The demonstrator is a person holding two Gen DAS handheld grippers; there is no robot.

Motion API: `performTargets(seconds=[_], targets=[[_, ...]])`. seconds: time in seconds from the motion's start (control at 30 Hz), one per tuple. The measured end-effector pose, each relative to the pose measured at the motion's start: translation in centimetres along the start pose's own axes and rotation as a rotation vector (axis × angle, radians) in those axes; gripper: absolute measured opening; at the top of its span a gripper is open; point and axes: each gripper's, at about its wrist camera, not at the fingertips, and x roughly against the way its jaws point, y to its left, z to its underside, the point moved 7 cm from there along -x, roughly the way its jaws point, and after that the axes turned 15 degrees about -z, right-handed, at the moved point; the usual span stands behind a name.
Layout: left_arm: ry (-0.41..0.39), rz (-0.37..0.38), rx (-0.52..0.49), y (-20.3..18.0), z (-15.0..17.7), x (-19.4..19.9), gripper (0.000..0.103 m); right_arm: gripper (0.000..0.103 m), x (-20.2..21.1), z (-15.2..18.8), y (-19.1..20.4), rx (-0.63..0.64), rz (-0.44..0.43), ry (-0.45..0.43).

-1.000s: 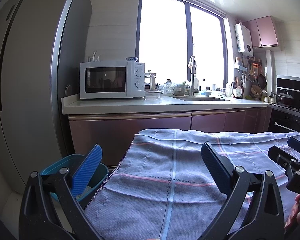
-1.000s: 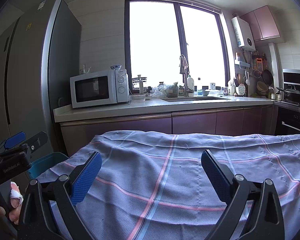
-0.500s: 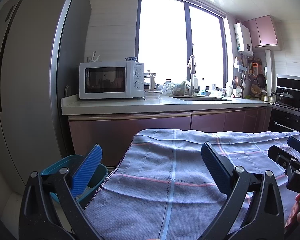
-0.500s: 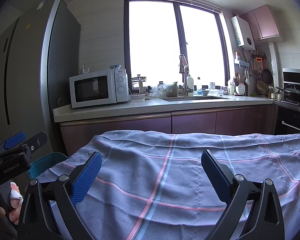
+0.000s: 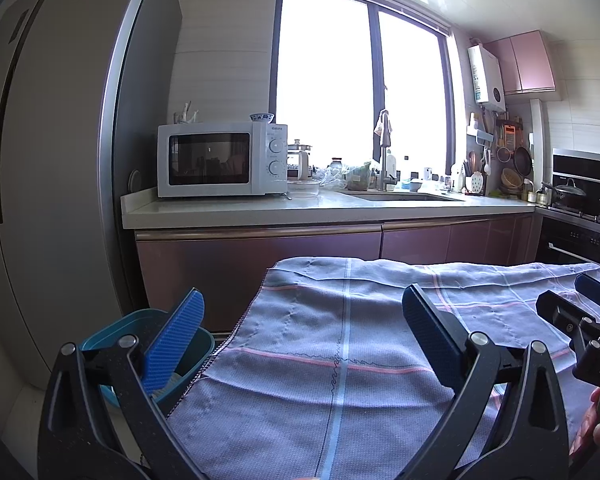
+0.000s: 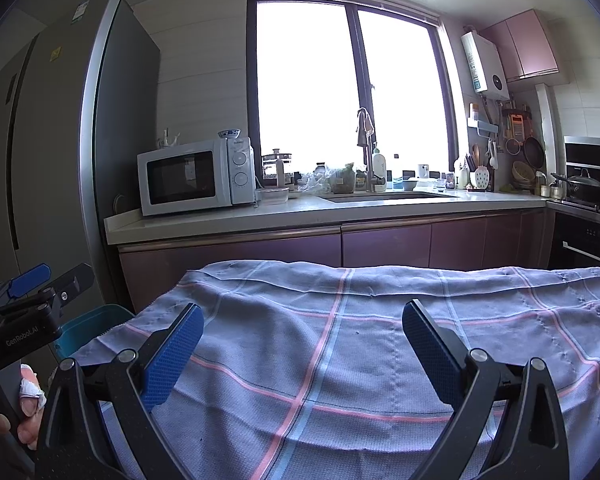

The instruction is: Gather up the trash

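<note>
Fridge (image 5: 56, 168): we see it tall and grey, filling the left side, hard against the end of the counter.
Window (image 6: 352, 92): bright and blown out behind the sink; we make out nothing through it.
Counter (image 5: 300, 210): pale top over pinkish-brown cabinet doors, running across to the stove on the right.
Cloth (image 6: 360, 344): we hold both tools over a grey-blue checked cloth with pink and light blue lines; it covers the surface in front of us and lies bare, with no trash on it that we can see.
Microwave (image 5: 222, 160): white, on the counter just beside the fridge, with a small bowl on top.
Bin (image 5: 168, 352): teal, low at the cloth's left edge, partly hidden behind our left tool's finger; we glimpse something pale inside but cannot tell what.
Left gripper (image 5: 300, 332): jaws spread wide, nothing between them.
Right gripper (image 6: 302, 340): likewise spread wide and holding nothing.
</note>
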Motion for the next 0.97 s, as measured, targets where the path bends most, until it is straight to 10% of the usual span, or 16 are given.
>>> performTargets(seconds=[0.7, 0.97], targets=[[0.025, 0.022, -0.028, -1.1, 0.7, -0.6, 0.098, 0.096, -0.1, 0.6, -0.6, -0.023, 0.009, 0.009], [0.318, 0.130, -0.138, -5.5, 3.5, -6.6, 0.098, 0.096, -1.6, 1.9, -4.2, -0.083, 0.036, 0.159]])
